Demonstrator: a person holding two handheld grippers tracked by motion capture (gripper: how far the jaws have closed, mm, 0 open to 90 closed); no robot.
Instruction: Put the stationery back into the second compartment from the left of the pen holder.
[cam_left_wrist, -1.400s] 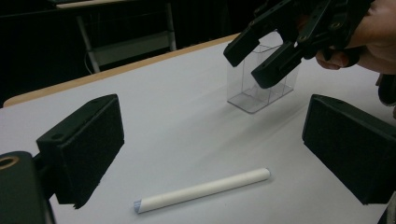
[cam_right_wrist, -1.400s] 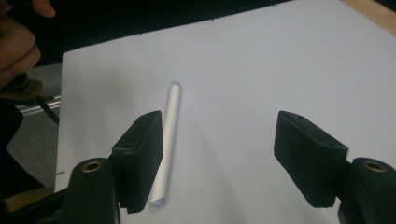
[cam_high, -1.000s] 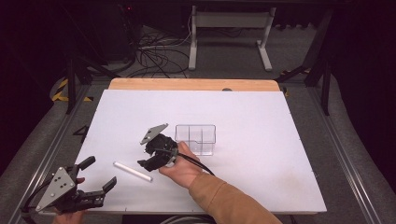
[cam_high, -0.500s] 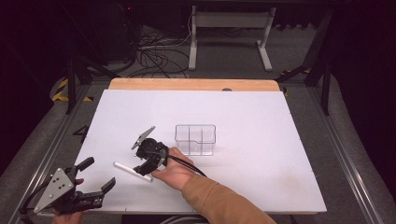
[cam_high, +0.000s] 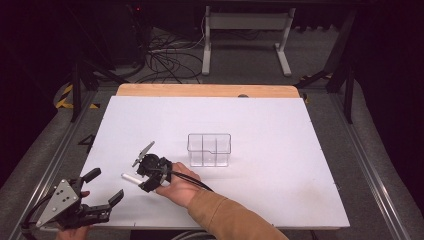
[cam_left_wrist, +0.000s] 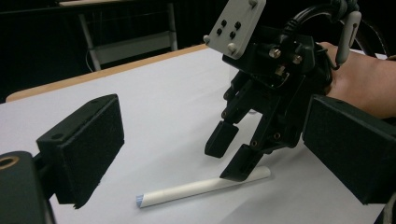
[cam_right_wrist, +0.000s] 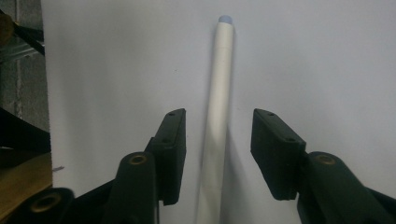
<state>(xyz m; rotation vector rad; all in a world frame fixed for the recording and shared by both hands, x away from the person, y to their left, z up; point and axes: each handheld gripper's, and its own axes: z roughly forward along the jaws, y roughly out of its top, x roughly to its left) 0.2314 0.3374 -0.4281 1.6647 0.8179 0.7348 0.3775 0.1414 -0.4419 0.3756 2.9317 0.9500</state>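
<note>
From the high view we see a clear box (cam_high: 209, 149) standing well clear of the white tube (cam_high: 131, 177) lying on the table (cam_high: 280, 150). Left gripper view: our left gripper (cam_left_wrist: 205, 158) is spread wide, empty. Right gripper view: our right gripper (cam_right_wrist: 218, 144) jaws have just been closing around the tube, gaps either side. No writing readable.

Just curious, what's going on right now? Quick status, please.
Right gripper closing, jaws astride white pen, no contact. Left gripper open, idle. Clear box well aside.
</note>
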